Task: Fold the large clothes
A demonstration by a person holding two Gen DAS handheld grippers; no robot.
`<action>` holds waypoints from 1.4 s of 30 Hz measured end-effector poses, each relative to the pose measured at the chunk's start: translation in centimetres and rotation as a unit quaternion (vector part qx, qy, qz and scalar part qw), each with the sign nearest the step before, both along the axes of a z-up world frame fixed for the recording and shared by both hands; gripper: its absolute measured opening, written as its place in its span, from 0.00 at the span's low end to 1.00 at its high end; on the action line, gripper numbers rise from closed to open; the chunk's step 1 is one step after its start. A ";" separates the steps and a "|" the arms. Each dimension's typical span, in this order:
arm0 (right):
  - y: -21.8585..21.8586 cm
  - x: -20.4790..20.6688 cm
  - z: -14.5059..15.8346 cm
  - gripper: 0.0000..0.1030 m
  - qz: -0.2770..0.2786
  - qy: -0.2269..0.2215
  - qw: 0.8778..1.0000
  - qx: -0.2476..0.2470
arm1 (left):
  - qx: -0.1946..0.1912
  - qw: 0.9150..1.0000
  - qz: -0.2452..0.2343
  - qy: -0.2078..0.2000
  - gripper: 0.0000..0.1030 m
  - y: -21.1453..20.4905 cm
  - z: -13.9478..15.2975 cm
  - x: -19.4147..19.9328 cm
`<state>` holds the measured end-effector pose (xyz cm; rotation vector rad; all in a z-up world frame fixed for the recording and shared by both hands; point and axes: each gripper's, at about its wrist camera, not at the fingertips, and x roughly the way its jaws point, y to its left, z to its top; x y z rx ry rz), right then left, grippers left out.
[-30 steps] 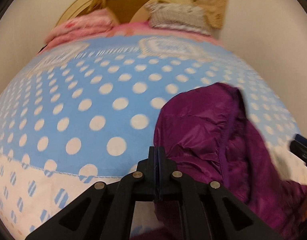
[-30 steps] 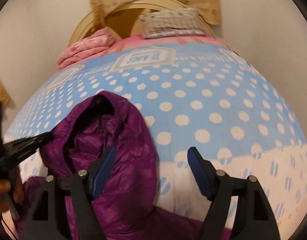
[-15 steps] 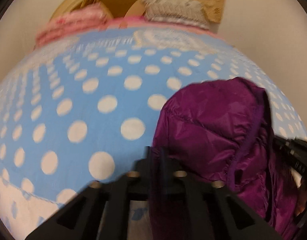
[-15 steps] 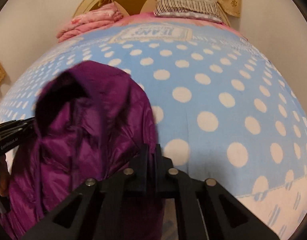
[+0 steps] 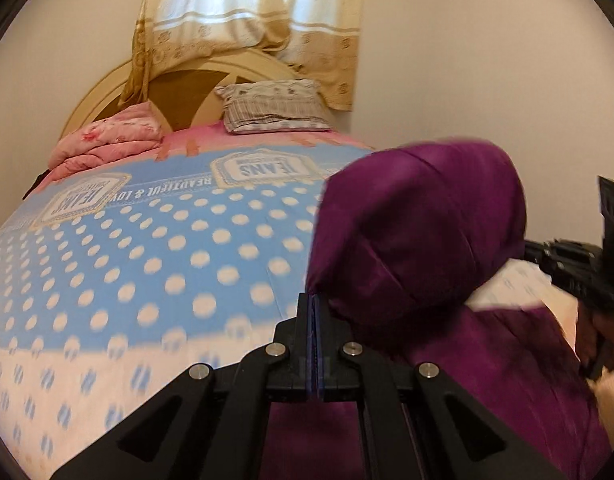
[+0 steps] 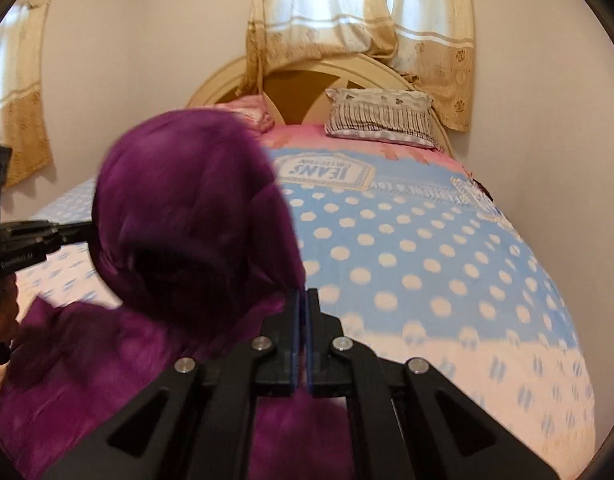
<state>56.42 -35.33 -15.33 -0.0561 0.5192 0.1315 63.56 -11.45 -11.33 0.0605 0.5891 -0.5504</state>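
I have the purple jacket [image 5: 419, 232] pinched in both claws: my left claw [image 5: 314, 300] is clamped tight on one edge of the hood, my right claw [image 6: 301, 296] on the other, and the hood hangs raised above the spotted bedspread [image 5: 155, 248] while the body trails below. I judge this is the lift before laying it flat. Next I need to spread it evenly on the open blue area. A striped pillow [image 6: 381, 118] and pink blanket [image 5: 107, 140] sit well apart at the headboard; nothing blocks me.
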 end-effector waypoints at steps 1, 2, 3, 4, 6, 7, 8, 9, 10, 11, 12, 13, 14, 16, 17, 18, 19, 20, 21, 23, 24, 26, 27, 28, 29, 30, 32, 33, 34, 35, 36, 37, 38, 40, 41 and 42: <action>-0.2 -1.7 0.0 0.03 0.005 -0.001 1.000 0.004 | 0.008 1.000 -0.011 -0.001 0.00 0.4 -0.3 -2.1; -0.2 -2.3 0.1 0.03 0.009 0.002 1.000 0.005 | 0.013 1.000 -0.015 -0.005 0.00 0.5 -0.5 -3.2; -0.1 -4.2 0.0 0.03 0.015 0.006 1.000 0.003 | 0.021 0.999 -0.024 -0.010 0.00 0.7 -0.9 -5.1; -0.1 -5.1 -0.1 0.03 0.019 0.008 1.000 0.001 | 0.030 0.999 -0.032 -0.011 0.00 0.7 -1.1 -6.1; 0.3 -6.3 -0.9 0.03 0.034 0.035 0.999 0.002 | 0.046 0.998 -0.043 -0.012 0.00 0.8 -1.8 -8.3; 0.3 -6.4 -1.1 0.03 0.035 0.044 0.998 0.000 | 0.054 0.997 -0.046 -0.009 0.00 0.8 -2.2 -8.9; 0.4 -6.3 -1.4 0.04 0.037 0.060 0.997 0.007 | 0.059 0.998 -0.038 -0.007 0.00 0.9 -2.4 -9.3; 0.4 -6.2 -1.6 0.05 0.041 0.079 0.996 0.022 | 0.060 0.998 -0.034 -0.006 0.00 1.0 -2.5 -9.4; 0.2 -5.9 -1.8 0.16 0.035 0.093 0.994 0.033 | 0.059 0.998 -0.031 0.002 0.01 1.1 -2.6 -9.4; 0.1 -6.0 -1.9 0.47 0.029 0.098 0.994 0.039 | 0.056 0.998 -0.026 0.007 0.01 1.4 -2.7 -9.6; 0.1 -5.8 -1.7 0.65 0.020 0.096 0.994 0.050 | 0.054 0.998 -0.009 0.019 0.01 1.6 -2.7 -9.3; 0.2 -5.8 -1.5 0.84 0.011 0.084 0.994 0.062 | 0.053 0.998 -0.003 0.023 0.01 1.8 -2.7 -9.7; 0.7 -5.9 -1.3 0.85 0.009 0.078 0.995 0.067 | 0.052 0.998 0.009 0.024 0.03 2.1 -2.7 -9.6; 1.3 -4.6 -1.7 0.84 -0.002 0.092 0.993 0.073 | 0.053 0.998 0.028 0.023 0.21 2.1 -2.6 -9.4; 1.5 -4.0 -2.1 0.84 -0.006 0.099 0.991 0.085 | 0.055 0.997 0.047 0.024 0.54 2.0 -2.6 -9.0; 1.4 -4.4 -2.6 0.84 -0.006 0.105 0.990 0.095 | 0.052 0.997 0.062 0.019 0.68 2.1 -2.5 -8.9; 1.7 -3.7 -3.2 0.81 -0.006 0.119 0.987 0.105 | 0.039 0.996 0.079 0.004 0.79 2.1 -2.2 -8.9; 1.8 -3.4 -3.6 0.76 -0.007 0.126 0.986 0.111 | 0.027 0.996 0.081 0.002 0.80 1.9 -2.1 -8.7; 2.0 -3.1 -4.0 0.75 -0.007 0.134 0.984 0.121 | 0.019 0.997 0.077 0.010 0.80 1.5 -2.0 -8.5; 2.3 -2.1 -5.3 0.46 0.004 0.165 0.975 0.150 | 0.021 0.996 0.070 0.042 0.80 0.1 -2.7 -7.5; 2.5 -2.1 -5.5 0.27 0.003 0.173 0.974 0.150 | 0.034 0.995 0.075 0.054 0.80 -0.5 -3.2 -7.2; 3.0 -2.5 -5.3 0.11 -0.010 0.171 0.976 0.132 | 0.061 0.993 0.051 0.088 0.80 -2.0 -4.6 -7.5; 3.2 -3.0 -4.9 0.10 -0.004 0.171 0.977 0.130 | 0.069 0.992 0.041 0.094 0.80 -2.4 -5.0 -8.3; 3.6 -4.0 -4.2 0.10 0.004 0.166 0.979 0.121 | 0.075 0.992 0.027 0.095 0.80 -2.7 -5.4 -9.4; 4.1 -4.9 -3.7 0.10 0.010 0.162 0.981 0.104 | 0.083 0.992 0.012 0.097 0.80 -2.9 -5.6 -10.4; 4.4 -5.5 -3.7 0.10 0.016 0.163 0.982 0.097 | 0.089 0.991 0.004 0.098 0.80 -3.0 -5.8 -11.2; 4.8 -7.0 -4.1 0.10 0.026 0.169 0.982 0.080 | 0.092 0.989 -0.015 0.111 0.80 -2.9 -6.6 -12.9; 5.1 -7.5 -4.7 0.10 0.024 0.172 0.983 0.064 | 0.092 0.989 -0.020 0.115 0.80 -2.8 -6.9 -13.2; 5.3 -7.6 -5.5 0.10 0.021 0.175 0.983 0.046 | 0.094 0.989 -0.019 0.116 0.80 -2.7 -7.2 -13.5; 5.4 -7.5 -6.2 0.10 0.018 0.177 0.983 0.039 | 0.094 0.989 -0.014 0.116 0.80 -2.5 -7.5 -13.5; 5.2 -7.5 -6.7 0.10 0.014 0.180 0.983 0.042 | 0.090 0.989 -0.012 0.117 0.80 -2.4 -7.6 -13.5; 4.6 -7.3 -7.1 0.12 0.005 0.184 0.981 0.063 | 0.085 0.989 -0.008 0.118 0.80 -2.2 -7.5 -13.4; 4.2 -7.4 -7.0 0.17 0.001 0.184 0.980 0.073 | 0.077 0.990 0.001 0.121 0.80 -1.8 -7.1 -13.2; 3.6 -8.1 -6.2 0.23 -0.013 0.172 0.981 0.085 | 0.065 0.991 0.018 0.114 0.80 -1.1 -5.9 -13.4; 3.3 -8.7 -5.6 0.47 -0.021 0.162 0.983 0.084 | 0.062 0.992 0.028 0.104 0.80 -0.7 -5.2 -13.5; 3.1 -9.4 -5.2 0.60 -0.027 0.153 0.984 0.084 | 0.062 0.993 0.037 0.089 0.80 -0.3 -4.3 -13.9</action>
